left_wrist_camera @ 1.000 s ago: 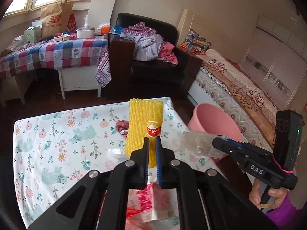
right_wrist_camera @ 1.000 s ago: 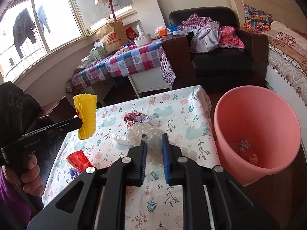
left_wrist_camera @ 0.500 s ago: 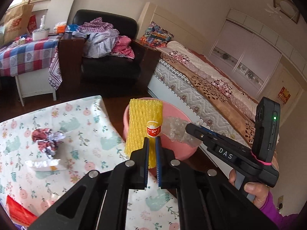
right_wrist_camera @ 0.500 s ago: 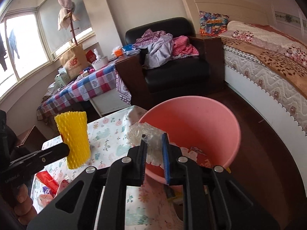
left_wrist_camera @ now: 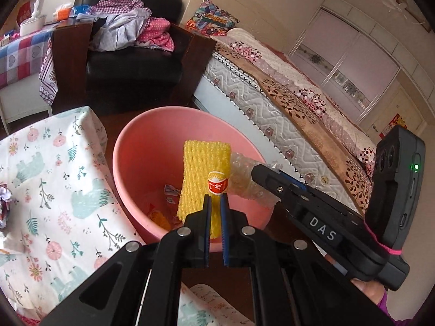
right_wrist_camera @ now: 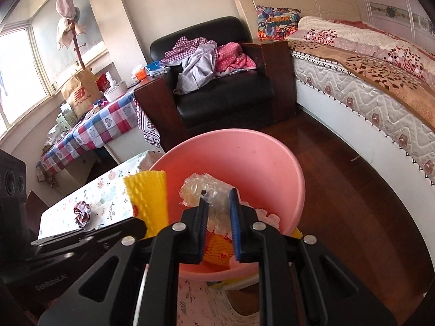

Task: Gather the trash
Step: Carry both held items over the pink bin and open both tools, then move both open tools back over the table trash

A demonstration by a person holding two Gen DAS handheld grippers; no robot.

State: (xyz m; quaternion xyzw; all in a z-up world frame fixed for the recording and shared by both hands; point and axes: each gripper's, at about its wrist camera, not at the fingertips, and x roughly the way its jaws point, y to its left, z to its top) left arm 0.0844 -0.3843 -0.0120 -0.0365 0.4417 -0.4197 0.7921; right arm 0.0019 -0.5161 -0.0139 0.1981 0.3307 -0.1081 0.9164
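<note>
"DAS" on right tongs (left_wrist_camera: pixel 267 175); "new balance" on paper bag (right_wrist_camera: pixel 81 93).

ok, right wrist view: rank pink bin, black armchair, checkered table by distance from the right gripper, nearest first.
1. pink bin: directly under and ahead of the right gripper, which holds clear plastic wrap over it.
2. black armchair: beyond the bin, centre, piled with clothes.
3. checkered table: far left by the window; its far end reaches past the armchair.

- A lived-in bedroom at home.
- A quilted bed (right_wrist_camera: pixel 367 81) along one wall.
- A black armchair (right_wrist_camera: pixel 217 92) heaped with clothes (right_wrist_camera: pixel 206 57).
- A checked tablecloth (right_wrist_camera: pixel 103 125) by the window (right_wrist_camera: pixel 16 73).
</note>
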